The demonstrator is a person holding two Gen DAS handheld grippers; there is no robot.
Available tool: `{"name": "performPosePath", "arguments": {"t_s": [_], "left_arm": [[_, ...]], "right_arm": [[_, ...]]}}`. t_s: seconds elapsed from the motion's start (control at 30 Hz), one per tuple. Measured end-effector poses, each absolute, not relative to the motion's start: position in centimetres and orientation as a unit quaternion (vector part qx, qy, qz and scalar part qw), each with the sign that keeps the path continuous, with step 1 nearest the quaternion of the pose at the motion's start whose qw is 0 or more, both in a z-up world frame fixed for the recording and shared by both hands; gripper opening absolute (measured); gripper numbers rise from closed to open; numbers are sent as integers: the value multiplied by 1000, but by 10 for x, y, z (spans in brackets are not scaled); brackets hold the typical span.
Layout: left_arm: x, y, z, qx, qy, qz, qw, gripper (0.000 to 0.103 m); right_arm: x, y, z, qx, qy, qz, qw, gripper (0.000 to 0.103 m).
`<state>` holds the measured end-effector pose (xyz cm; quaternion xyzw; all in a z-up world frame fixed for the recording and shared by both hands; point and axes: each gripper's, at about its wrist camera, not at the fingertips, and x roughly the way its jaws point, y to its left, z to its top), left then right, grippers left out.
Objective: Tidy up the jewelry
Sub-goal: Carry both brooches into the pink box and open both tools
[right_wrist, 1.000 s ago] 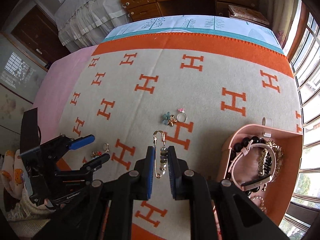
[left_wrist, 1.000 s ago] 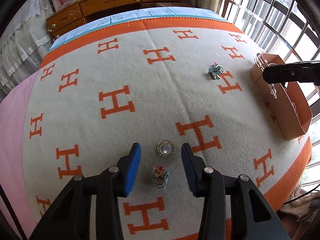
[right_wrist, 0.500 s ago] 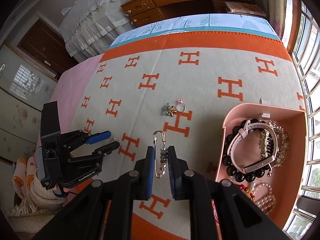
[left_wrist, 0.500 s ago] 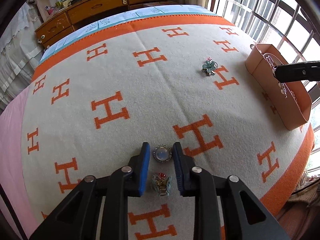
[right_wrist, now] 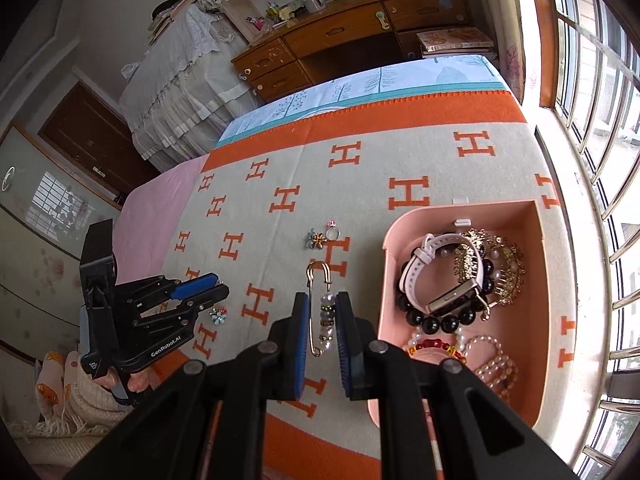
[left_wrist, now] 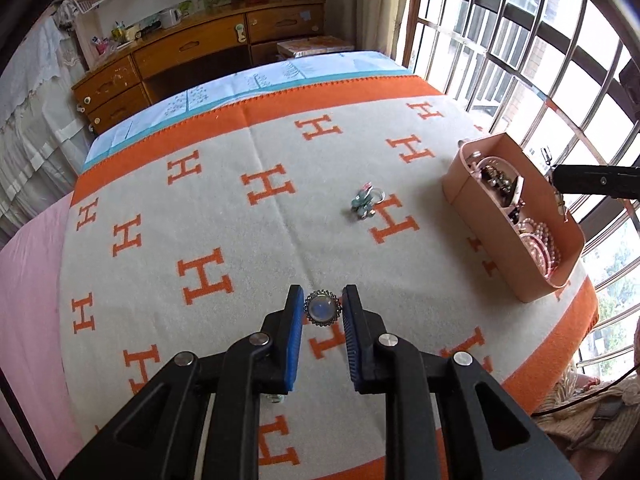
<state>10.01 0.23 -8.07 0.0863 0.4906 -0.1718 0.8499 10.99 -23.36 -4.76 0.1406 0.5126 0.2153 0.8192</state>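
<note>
The left tongs (left_wrist: 322,310) are clamped on a round brooch (left_wrist: 321,309), the right tongs (right_wrist: 322,314) on a beaded pin (right_wrist: 325,314). Right of them, the pink box (right_wrist: 538,248) holds bracelets. A flower clip (right_wrist: 316,239) ahead and a small charm (right_wrist: 219,315) under the left tongs remain on the blanket (left_wrist: 224,200).

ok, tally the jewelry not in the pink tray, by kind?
Gold beaded safety pin, in right tool: 1
Round pale-stone ornament, in left tool: 1
Teal flower brooch: 1
Silver ring, pink stone: 1
Small blue-and-red charm: 1
Total: 5

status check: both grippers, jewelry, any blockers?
Left gripper shut on round brooch. Right gripper shut on beaded pin. Pink tray alongside, nothing blocking.
</note>
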Motion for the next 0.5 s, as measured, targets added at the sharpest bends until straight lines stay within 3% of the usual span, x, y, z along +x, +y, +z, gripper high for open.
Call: {"name": "performPosePath", "arguments": {"t_s": [0.27,0.5], "left_arm": [[98,-92,-28,78,447,-265,851,17],[101,-168,-50,81,463,-305,828,17]], "right_arm": [[80,-280,-35,147,485,153,849,13],[67,-309,-50,130,484,93,860,13]]}}
